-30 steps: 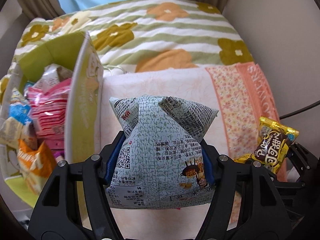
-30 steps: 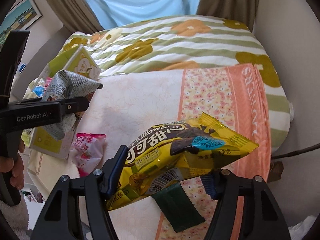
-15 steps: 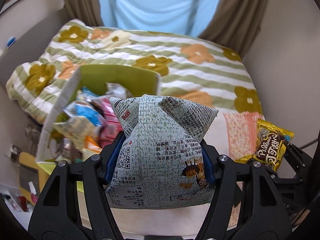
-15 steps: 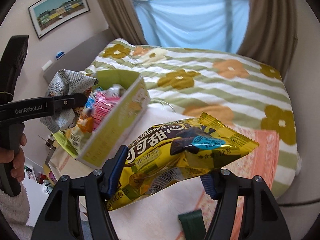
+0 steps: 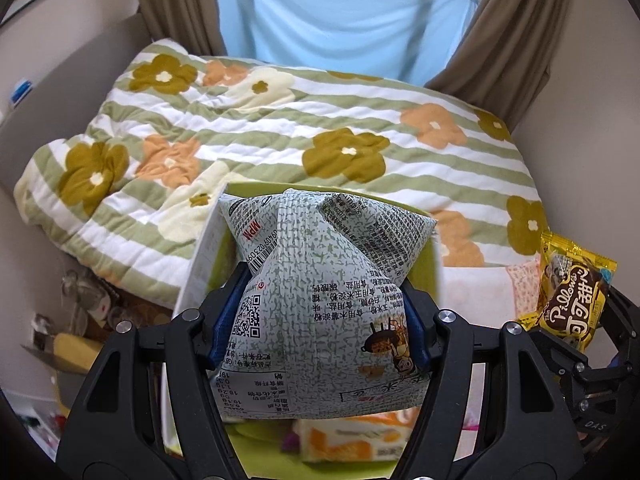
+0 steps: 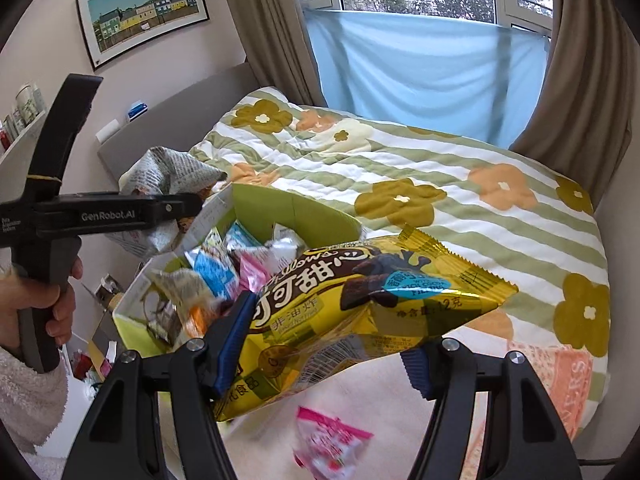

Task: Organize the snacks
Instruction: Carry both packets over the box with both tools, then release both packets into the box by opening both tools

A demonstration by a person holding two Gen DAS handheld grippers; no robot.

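Left gripper (image 5: 320, 324) pinches the grey bag (image 5: 320, 300) right over the green box (image 6: 288, 216), poised, I'd say, to drop it in. Right gripper (image 6: 324, 344) clamps the yellow packet (image 6: 360, 304) beside the box, likely next. A pink packet (image 6: 328, 444) lies below, unsorted.

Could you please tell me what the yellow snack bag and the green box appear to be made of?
The yellow snack bag looks like glossy metallised plastic film, given its shine and crimped seal. The green box seems to be matte printed cardboard, with thin, flat, folded walls.
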